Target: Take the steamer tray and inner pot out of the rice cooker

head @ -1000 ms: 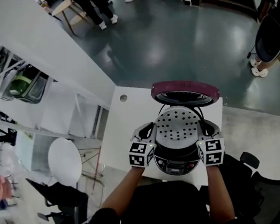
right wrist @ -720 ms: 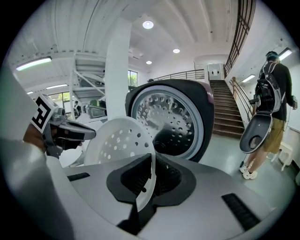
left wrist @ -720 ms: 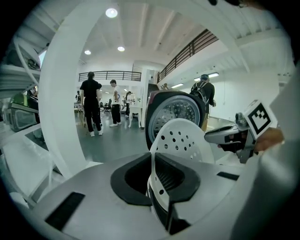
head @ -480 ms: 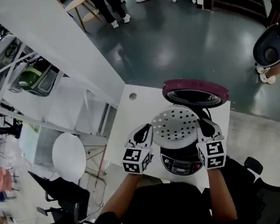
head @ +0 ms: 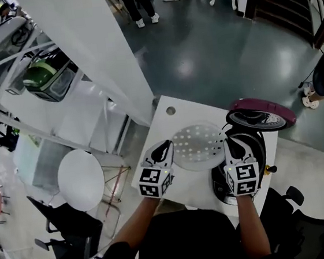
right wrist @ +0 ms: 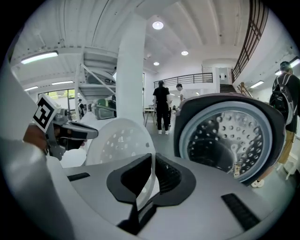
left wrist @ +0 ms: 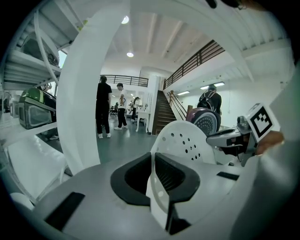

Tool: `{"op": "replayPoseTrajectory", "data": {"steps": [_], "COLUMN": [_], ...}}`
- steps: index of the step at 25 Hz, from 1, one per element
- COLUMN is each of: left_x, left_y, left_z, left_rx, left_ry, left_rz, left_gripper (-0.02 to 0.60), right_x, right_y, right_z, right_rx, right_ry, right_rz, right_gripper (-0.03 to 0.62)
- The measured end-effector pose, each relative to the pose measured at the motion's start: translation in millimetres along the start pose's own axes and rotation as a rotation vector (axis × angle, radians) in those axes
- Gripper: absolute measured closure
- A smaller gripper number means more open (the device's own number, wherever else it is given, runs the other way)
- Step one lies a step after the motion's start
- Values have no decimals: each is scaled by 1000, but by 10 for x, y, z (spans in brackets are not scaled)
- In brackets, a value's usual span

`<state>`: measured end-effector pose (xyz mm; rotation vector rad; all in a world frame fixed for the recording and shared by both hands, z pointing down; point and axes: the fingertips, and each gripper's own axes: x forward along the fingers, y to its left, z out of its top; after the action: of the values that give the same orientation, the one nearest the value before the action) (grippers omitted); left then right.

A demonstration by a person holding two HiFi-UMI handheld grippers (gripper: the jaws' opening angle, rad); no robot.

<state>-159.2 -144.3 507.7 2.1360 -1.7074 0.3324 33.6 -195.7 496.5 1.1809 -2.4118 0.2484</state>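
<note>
- Between the jaws of the left gripper: white rim of the steamer tray, pinched tight by the black pads.
- Between the jaws of the right gripper: opposite rim of the same tray, thin white edge clamped just as firmly.
- Spanning the gap from one gripper to the other: round perforated tray, held in the air over the white table.
- Directly under the right gripper: open rice cooker, dark inside, inner pot not made out.
- Just beyond the right gripper: raised lid, plum-edged, inner plate dotted with holes.
- Out to the left of the left gripper: round white chair seat, then shelving with a green-topped appliance.
- Far ahead of both grippers: white pillar, dark glossy floor, standing people, staircase.
</note>
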Motion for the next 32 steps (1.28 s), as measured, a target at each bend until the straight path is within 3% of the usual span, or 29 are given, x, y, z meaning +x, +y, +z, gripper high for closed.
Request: {"op": "replayPoseTrajectory", "data": {"steps": [9,14,24,29,32], "left_x": [-148,-38,550,870,992], "left_y": [1036,1487,1930,1920,1921], "left_z": [-151,-317,-1240,-1709,-1956], "left_rx": [-21,-21,-10,-100,-99], "left_ry": [24,56,243,344,397], "left_rz": [-27,-32,-89,-131,-149], "left_gripper": [557,557,557,557,557], "right_x": [685,1048,1678,1875,1978], "right_y": [805,1094,1293,1219,1210], "right_z": [132,-10,-952,-1519,-1826], "right_rx": [-4,38,131,180,216], "right_ry": [45,87,265,365,414], "right_rz": [-15,-17,-29,-50,-54], "right_gripper": [572,572,573,572,572]}}
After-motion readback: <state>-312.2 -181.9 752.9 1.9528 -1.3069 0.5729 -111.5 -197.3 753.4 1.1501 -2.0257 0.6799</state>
